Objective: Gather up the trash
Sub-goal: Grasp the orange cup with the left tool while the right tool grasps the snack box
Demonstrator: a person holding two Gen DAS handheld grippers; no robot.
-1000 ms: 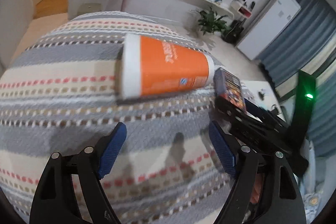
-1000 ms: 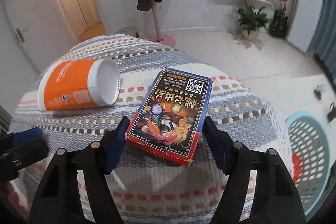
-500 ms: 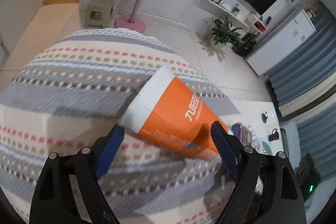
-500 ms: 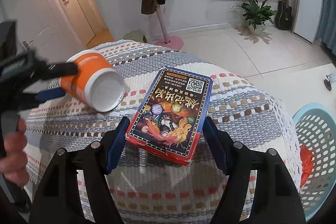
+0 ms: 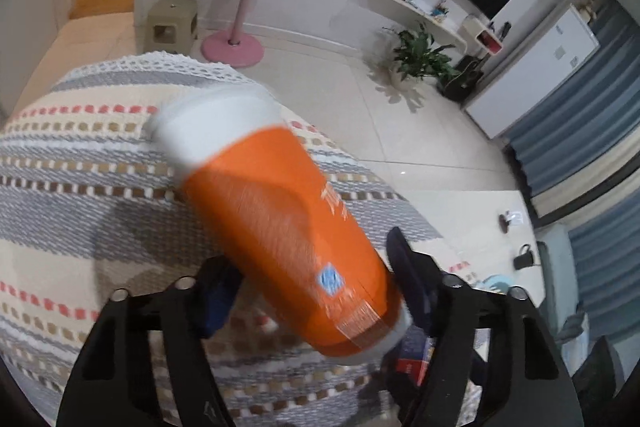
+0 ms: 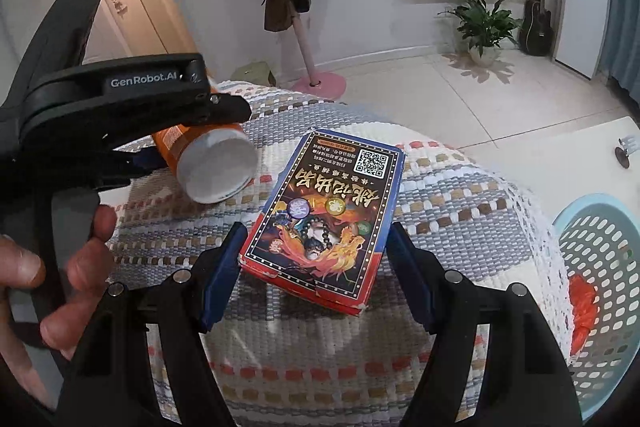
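Observation:
An orange and white paper cup (image 5: 280, 227) lies tilted between the fingers of my left gripper (image 5: 312, 291), which is closed on its narrow end; it also shows in the right wrist view (image 6: 212, 167), open mouth toward the camera. A colourful card box (image 6: 324, 223) lies flat on the striped woven cloth (image 6: 460, 211). My right gripper (image 6: 316, 275) straddles the box's near end, jaws open, with the blue pads (image 6: 220, 275) close to its sides.
A light blue plastic basket (image 6: 600, 267) with something orange inside stands on the floor at the right. The table's cloth edge drops off beyond the box. A coat stand (image 6: 300, 39), a plant (image 6: 484, 27) and a stool stand on the tiled floor behind.
My left gripper moved in around the cup, closed on it and tipped it up off the cloth. The right gripper edged slightly closer to the box and stayed open.

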